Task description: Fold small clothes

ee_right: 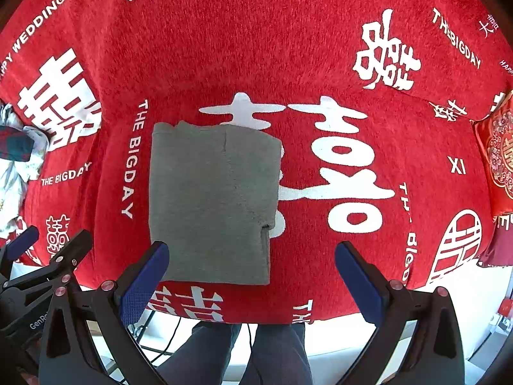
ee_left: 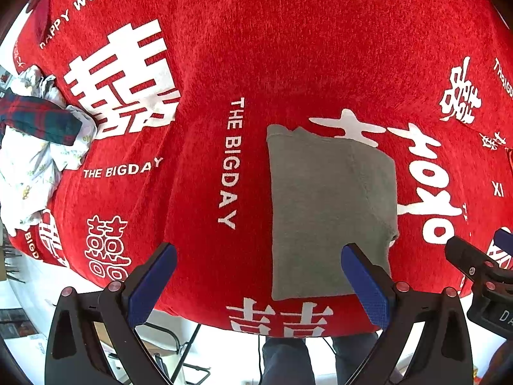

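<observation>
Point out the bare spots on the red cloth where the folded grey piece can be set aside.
Free: the wide stretch beyond the grey garment, and the strip between it and the clothes pile, around the "THE BIGDAY" print. Crowded: the far left edge, where the plaid item tops the pile, and the right edge by the red cushion.

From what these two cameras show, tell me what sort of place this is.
Probably a home or indoor workroom: a table under a red plush wedding-print cloth, a folded grey knit garment on it, and a heap of unfolded small clothes beside.
</observation>
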Demonstrator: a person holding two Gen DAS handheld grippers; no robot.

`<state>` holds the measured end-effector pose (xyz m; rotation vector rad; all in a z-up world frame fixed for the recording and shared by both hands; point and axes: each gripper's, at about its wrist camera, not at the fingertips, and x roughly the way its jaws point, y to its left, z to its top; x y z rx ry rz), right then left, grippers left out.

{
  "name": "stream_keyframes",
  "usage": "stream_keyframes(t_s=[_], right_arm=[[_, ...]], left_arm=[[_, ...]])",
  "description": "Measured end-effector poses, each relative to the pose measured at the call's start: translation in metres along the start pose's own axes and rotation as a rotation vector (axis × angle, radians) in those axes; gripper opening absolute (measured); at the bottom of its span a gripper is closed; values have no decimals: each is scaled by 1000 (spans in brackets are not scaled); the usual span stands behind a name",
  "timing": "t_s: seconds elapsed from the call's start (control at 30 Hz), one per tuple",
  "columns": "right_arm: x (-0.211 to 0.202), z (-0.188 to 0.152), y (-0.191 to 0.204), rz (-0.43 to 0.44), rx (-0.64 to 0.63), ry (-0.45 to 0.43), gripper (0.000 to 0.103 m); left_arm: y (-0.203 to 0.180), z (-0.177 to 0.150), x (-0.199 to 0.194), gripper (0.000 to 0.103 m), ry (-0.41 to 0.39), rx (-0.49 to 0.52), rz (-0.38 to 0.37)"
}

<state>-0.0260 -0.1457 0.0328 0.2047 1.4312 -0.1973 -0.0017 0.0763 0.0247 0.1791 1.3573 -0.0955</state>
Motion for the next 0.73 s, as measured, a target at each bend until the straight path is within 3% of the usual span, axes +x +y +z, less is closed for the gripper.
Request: stream_keyframes(t_s=[0.43,0.73], right_arm=[[1,-2,-4,-10,2,3,103],[1,-1,-3,-11,-6,3,103]], left_arm=[[-2,-1,6,102,35,-32,-59],[-3,-2,-1,102,-3,-3,-63]])
